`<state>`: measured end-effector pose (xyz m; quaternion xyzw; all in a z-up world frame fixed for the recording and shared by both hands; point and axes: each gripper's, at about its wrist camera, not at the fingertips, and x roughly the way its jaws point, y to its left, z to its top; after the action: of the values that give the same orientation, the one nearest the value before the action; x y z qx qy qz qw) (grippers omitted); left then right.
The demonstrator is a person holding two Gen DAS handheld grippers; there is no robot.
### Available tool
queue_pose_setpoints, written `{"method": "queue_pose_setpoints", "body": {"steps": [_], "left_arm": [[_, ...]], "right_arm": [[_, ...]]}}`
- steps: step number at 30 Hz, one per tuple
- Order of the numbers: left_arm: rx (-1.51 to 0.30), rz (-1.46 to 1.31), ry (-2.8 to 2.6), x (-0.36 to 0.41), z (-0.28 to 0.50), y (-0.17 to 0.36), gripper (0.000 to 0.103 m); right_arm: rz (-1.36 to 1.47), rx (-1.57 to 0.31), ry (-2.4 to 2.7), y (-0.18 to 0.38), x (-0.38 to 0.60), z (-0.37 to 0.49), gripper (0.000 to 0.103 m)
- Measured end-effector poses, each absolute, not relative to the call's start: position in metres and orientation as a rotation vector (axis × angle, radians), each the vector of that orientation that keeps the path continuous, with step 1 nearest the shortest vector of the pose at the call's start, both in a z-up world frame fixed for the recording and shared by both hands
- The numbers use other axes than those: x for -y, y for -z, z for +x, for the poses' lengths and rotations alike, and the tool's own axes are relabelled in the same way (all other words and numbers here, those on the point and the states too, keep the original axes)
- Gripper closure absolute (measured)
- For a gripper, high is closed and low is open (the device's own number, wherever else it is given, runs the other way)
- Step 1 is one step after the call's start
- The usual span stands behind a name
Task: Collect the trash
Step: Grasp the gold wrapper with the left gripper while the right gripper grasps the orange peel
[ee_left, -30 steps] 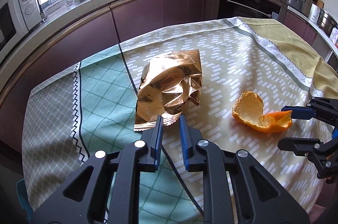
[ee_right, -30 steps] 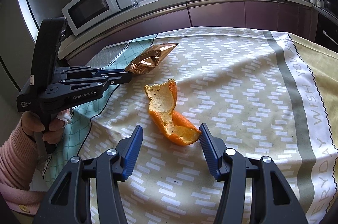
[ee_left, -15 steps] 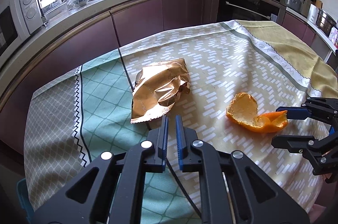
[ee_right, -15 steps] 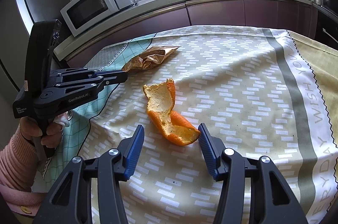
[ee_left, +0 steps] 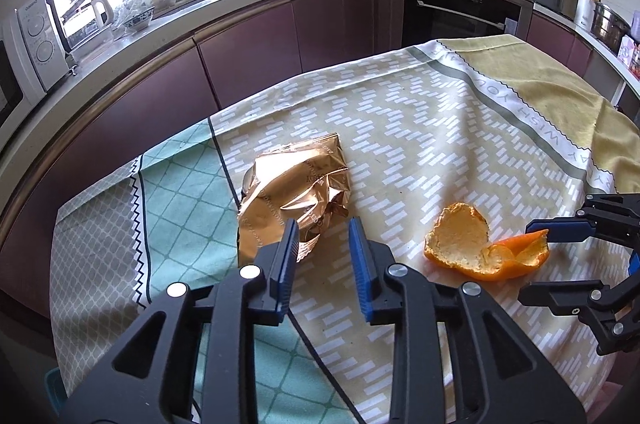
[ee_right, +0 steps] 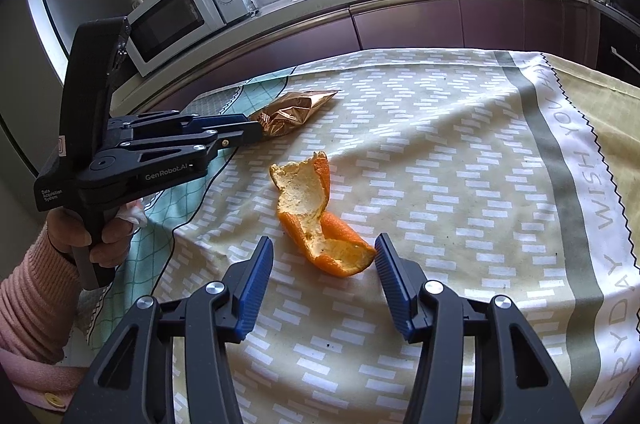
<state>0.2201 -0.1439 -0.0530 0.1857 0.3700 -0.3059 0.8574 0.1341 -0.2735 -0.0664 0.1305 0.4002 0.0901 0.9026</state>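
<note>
Blue ribbed pads of the left gripper (ee_left: 322, 238) have just been spreading apart and now stand a little open, with nothing pressed between them; the near crumpled edge of the copper foil snack wrapper (ee_left: 294, 198) shows in the gap and behind the left pad, and I cannot tell whether a pad brushes it. The right gripper (ee_right: 322, 266) is spread wider, its pads flanking the near end of the orange peel (ee_right: 316, 220) without pinching it, the right pad just beside the peel's tip. Both pieces of trash lie on the patterned tablecloth (ee_left: 440, 128), the wrapper straddling the seam by the green panel, the peel near it to the right.

To do the pickup well, I would open the left jaws a touch more, slide them forward so the wrapper's puffed lower fold sits fully between the pads, then close firmly, since foil slips and crushes. For the peel, close across its thick curled end, keeping the pads off the cloth so it does not bunch. Beyond the table edge run the purple cabinets (ee_left: 248, 52) and the countertop (ee_left: 224, 0)
</note>
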Motion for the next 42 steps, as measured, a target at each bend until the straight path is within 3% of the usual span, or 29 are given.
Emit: {"method": "queue_pose_setpoints", "body": {"steps": [6,8,15,30,42], "left_arm": [[-0.805,0.414,0.633,0.152,0.230,0.063,0.077],[-0.818,0.419,0.621,0.154,0.233,0.067,0.085],[-0.806,0.393,0.601,0.151,0.231,0.064,0.091],[-0.761,0.225,0.615,0.095,0.193,0.023,0.096],[-0.752,0.104,0.583,0.031,0.154,0.008,0.096]], "right_arm": [[0.282,-0.825,-0.197,0.067,0.276,0.134,0.052],[0.286,-0.824,-0.201,0.067,0.276,0.135,0.052],[0.290,-0.824,-0.208,0.067,0.276,0.135,0.052],[0.310,-0.829,-0.210,0.068,0.276,0.134,0.082],[0.346,-0.778,-0.274,0.054,0.272,0.122,0.087]]}}
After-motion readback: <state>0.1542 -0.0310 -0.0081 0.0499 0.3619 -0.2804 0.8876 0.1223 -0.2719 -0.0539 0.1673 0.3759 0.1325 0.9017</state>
